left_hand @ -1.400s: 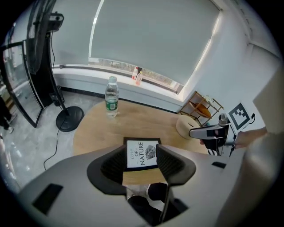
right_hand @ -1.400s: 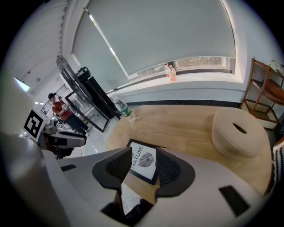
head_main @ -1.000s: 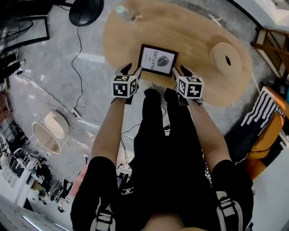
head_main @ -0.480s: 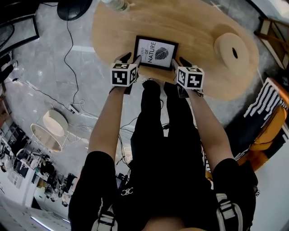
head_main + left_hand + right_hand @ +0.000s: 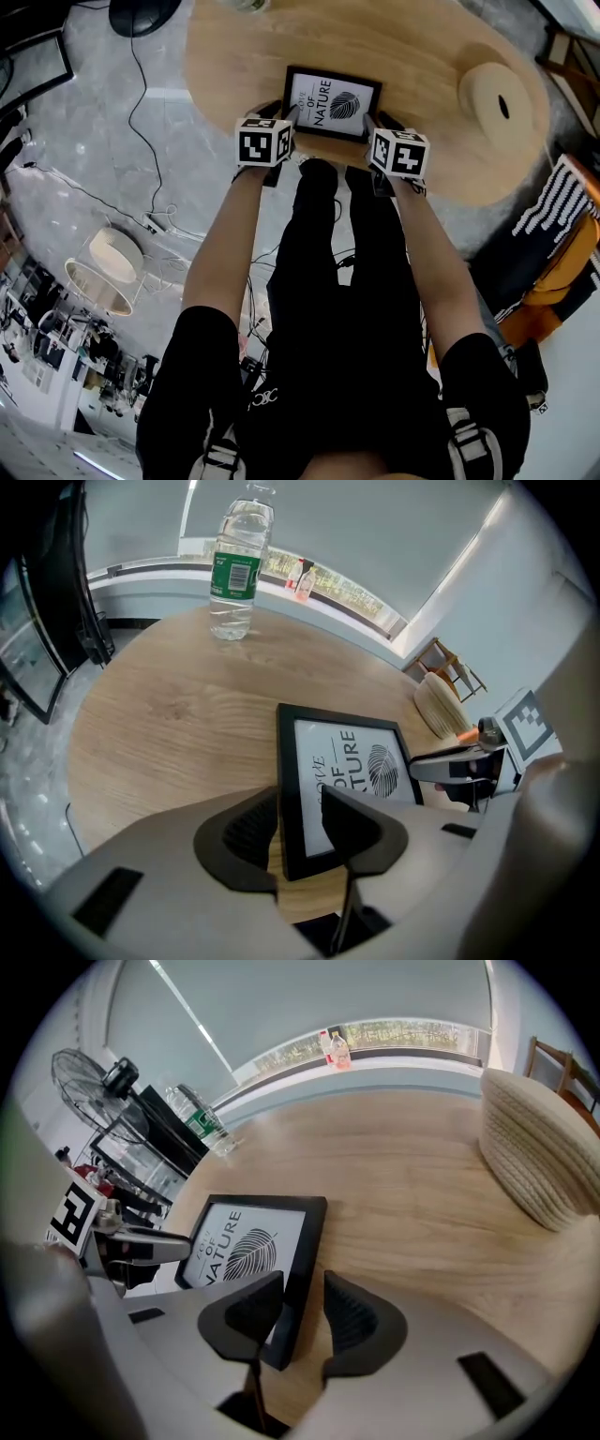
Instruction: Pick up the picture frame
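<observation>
Wooden tabletop [image 5: 412, 47], upper centre of the head view: picture frame [image 5: 332, 101] lies flat near its close edge. Left tongs [image 5: 300, 824] and right tongs [image 5: 302, 1312] are set astride opposite side rails, closing, pads seemingly not yet pressing. This placement likely allows a level lift.

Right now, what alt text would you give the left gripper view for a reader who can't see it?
The left gripper is closing its fingers around the left edge of a black picture frame lying flat on a wooden table. A water bottle stands behind.
</observation>
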### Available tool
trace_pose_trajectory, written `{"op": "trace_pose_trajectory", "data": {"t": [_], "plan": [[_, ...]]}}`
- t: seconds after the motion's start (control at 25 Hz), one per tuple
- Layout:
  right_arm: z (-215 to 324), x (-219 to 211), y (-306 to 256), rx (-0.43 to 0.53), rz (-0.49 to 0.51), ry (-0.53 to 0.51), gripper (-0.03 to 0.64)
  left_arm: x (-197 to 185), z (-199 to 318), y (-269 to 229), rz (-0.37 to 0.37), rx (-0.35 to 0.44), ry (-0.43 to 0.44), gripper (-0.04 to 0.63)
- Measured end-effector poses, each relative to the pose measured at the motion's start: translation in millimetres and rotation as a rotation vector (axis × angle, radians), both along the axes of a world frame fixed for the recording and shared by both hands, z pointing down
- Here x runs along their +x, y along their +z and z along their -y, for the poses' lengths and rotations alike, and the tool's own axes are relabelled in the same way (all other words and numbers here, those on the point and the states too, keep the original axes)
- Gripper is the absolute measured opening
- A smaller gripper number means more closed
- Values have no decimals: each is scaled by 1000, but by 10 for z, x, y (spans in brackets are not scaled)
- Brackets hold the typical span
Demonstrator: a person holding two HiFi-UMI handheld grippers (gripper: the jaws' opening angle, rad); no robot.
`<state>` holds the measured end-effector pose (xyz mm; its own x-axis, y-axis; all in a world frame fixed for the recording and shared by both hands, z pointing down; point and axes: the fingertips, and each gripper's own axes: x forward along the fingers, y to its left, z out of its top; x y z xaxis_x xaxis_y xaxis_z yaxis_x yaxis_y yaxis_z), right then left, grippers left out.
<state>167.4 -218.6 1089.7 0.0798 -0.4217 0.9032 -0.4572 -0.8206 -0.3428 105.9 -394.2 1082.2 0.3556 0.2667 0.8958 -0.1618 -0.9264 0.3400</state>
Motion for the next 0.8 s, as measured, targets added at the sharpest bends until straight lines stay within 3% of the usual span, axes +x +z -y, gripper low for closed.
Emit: {"op": "trace_pose_trajectory", "data": {"t": [0.36,0.56,0.8], "plan": [[8,-40,-60,-41,18,-7,100,-66,-53,-11,51,28,14,118],[-33,-115,-598,-7,-20,3,100,-85,-53,-674,-51,42,-1,93],[-56,-184,-1812,80,-123,58,97,-137,-77,-1937,-186,137,5,91]]}}
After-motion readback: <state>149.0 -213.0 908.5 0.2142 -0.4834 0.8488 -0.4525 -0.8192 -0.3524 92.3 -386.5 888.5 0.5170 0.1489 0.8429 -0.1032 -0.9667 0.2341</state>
